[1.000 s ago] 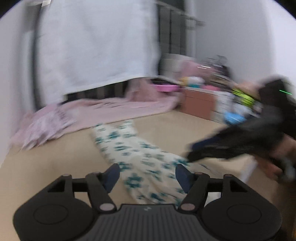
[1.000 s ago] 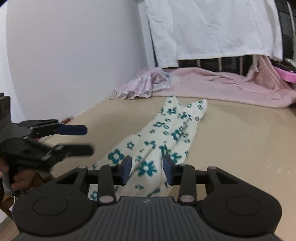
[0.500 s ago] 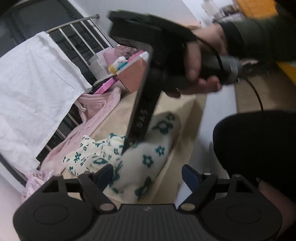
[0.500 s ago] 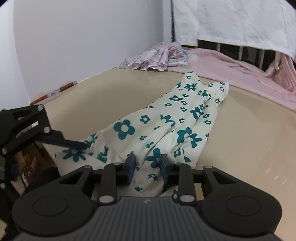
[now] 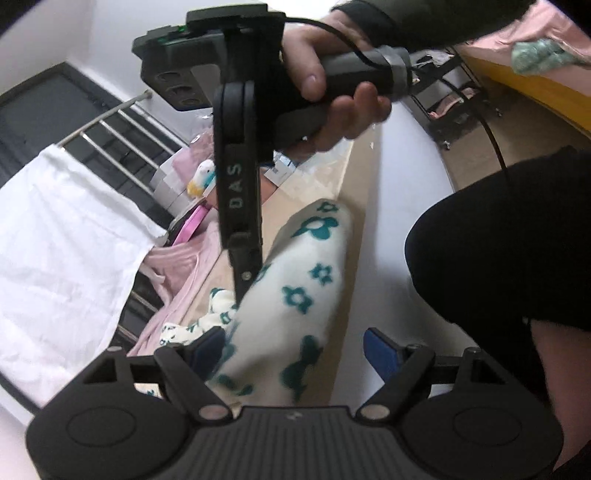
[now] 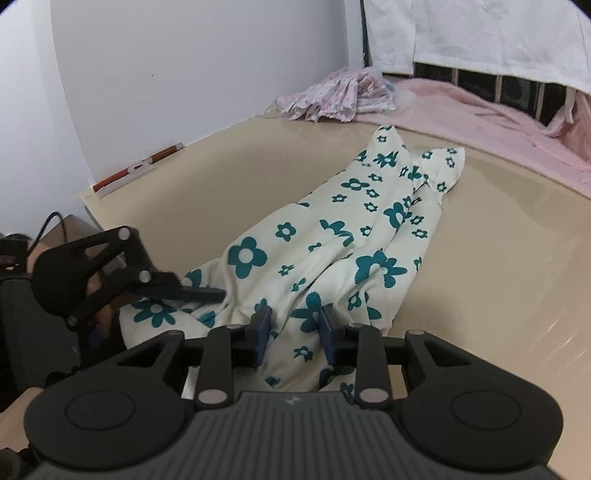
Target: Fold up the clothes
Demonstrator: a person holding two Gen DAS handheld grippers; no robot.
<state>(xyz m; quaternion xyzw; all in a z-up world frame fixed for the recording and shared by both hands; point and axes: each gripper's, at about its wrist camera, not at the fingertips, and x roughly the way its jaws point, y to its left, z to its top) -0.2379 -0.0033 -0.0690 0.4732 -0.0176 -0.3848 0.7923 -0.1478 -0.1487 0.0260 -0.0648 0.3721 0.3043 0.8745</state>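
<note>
A cream garment with teal flowers [image 6: 332,236] lies lengthwise on the beige surface [image 6: 498,258]. Its near end hangs over the front edge. My right gripper [image 6: 294,330] stands narrowly open astride a ridge of this cloth at the near end. The left wrist view shows that gripper [image 5: 242,290] side-on, held by a hand [image 5: 332,92], with its tip down on the cloth [image 5: 295,288]. My left gripper [image 5: 295,350] is wide open, the cloth's near corner lying between its fingers. Seen from the right wrist, the left gripper [image 6: 207,293] reaches in from the left over that corner.
A pink blanket [image 6: 480,110] and a crumpled pink-patterned garment [image 6: 340,96] lie at the far side. A white sheet [image 6: 480,33] hangs on a metal rail behind them. A white wall [image 6: 184,74] stands at left. The person's dark-clothed leg [image 5: 498,240] is close on the right.
My left gripper has swung round and down to the cloth's near corner. My right gripper has dropped onto the near end of the cloth, and its fingers have drawn slightly closer together.
</note>
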